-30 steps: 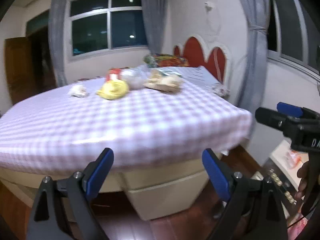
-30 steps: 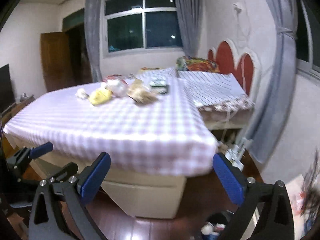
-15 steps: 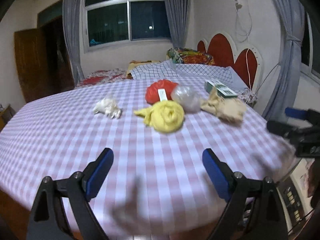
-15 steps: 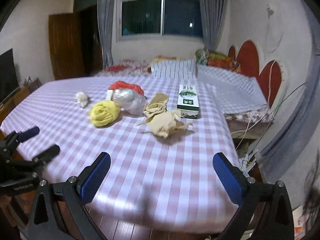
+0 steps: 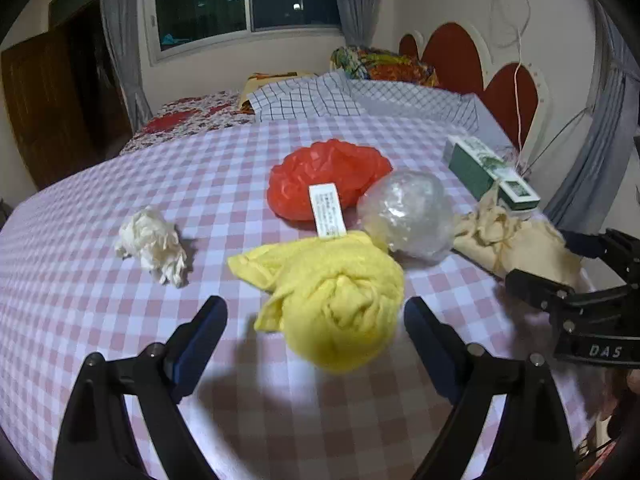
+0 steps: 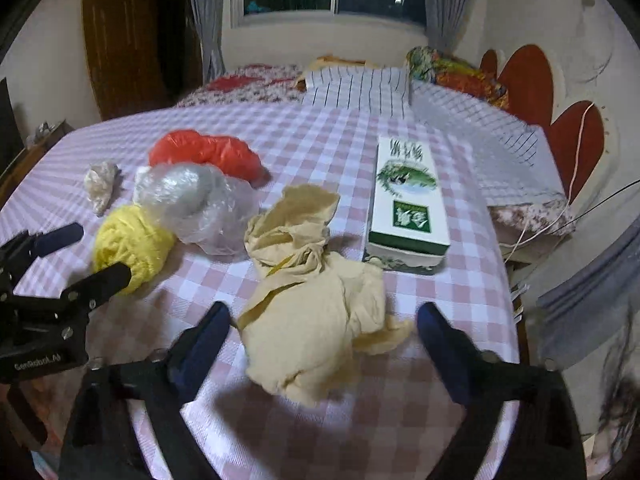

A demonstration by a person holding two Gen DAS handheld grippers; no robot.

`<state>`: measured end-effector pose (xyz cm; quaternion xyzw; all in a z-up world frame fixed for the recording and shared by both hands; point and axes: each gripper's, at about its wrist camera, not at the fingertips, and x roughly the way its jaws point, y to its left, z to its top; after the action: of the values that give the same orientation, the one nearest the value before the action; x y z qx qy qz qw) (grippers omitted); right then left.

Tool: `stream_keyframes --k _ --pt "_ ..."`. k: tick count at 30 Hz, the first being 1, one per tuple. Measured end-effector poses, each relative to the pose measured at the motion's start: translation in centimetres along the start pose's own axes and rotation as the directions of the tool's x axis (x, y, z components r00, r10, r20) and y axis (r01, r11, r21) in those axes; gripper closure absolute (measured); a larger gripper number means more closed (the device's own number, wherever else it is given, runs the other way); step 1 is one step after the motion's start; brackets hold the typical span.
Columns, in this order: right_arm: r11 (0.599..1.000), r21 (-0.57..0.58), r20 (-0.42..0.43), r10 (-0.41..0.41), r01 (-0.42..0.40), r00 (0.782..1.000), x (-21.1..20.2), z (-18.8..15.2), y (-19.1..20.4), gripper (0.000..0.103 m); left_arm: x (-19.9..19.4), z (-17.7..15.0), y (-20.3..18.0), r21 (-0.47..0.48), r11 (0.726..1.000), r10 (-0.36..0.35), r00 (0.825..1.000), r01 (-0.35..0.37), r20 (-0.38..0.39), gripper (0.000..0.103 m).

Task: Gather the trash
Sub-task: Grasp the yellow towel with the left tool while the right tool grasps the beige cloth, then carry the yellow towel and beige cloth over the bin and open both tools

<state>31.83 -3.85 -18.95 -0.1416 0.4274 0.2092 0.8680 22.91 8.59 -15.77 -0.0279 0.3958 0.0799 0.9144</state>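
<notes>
Trash lies on a pink checked bed sheet (image 5: 120, 320). My left gripper (image 5: 314, 310) is open, its fingers either side of a yellow wad (image 5: 340, 304) without touching it. My right gripper (image 6: 322, 316) straddles a crumpled beige wad (image 6: 312, 320); its jaws are closing, with the pads still clear of it. Farther back lie a red plastic bag (image 5: 328, 176), a clear plastic bag (image 5: 408, 212), a white tissue ball (image 5: 152, 244) and a green-and-white box (image 6: 408, 196). The right gripper (image 5: 556, 260) shows at the edge of the left view.
Checked and striped pillows (image 5: 312, 96) and a colourful cushion (image 5: 384, 64) lie at the head of the bed, by a red heart-shaped headboard (image 5: 516, 88). The bed's right edge (image 6: 508, 280) drops off just past the box. A wooden door (image 6: 132, 44) stands at far left.
Both grippers have come forward from beyond the bed's foot to over the sheet, down toward the trash. The right jaws have narrowed a little around the beige wad.
</notes>
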Motion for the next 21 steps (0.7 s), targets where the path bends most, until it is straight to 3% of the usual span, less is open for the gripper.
stream_keyframes --k 3,6,7,10,21 --pt "1.0 0.001 -0.033 0.014 -0.014 0.999 1.0 -0.1 0.1 0.028 0.5 0.1 0.0 0.006 1.0 -0.005 1.0 0.005 -0.023 0.02" --pt "1.0 -0.013 -0.042 0.007 -0.007 0.999 1.6 -0.4 0.6 0.042 0.6 0.2 0.1 -0.003 0.999 -0.046 0.998 0.046 -0.036 0.038" --pt "1.0 -0.009 -0.036 0.011 -0.011 0.999 1.4 -0.5 0.7 0.053 0.6 0.4 0.1 -0.002 0.999 -0.051 0.998 0.051 -0.035 0.045" --pt "0.999 -0.004 -0.022 0.04 -0.04 0.999 0.5 -0.8 1.1 0.066 -0.3 0.0 0.2 -0.007 0.998 -0.067 0.998 0.067 -0.018 0.052" --pt "0.999 -0.006 0.042 0.04 -0.04 0.998 -4.5 -4.2 1.6 0.069 -4.3 -2.7 1.2 -0.016 0.997 -0.073 0.996 0.074 0.052 0.056"
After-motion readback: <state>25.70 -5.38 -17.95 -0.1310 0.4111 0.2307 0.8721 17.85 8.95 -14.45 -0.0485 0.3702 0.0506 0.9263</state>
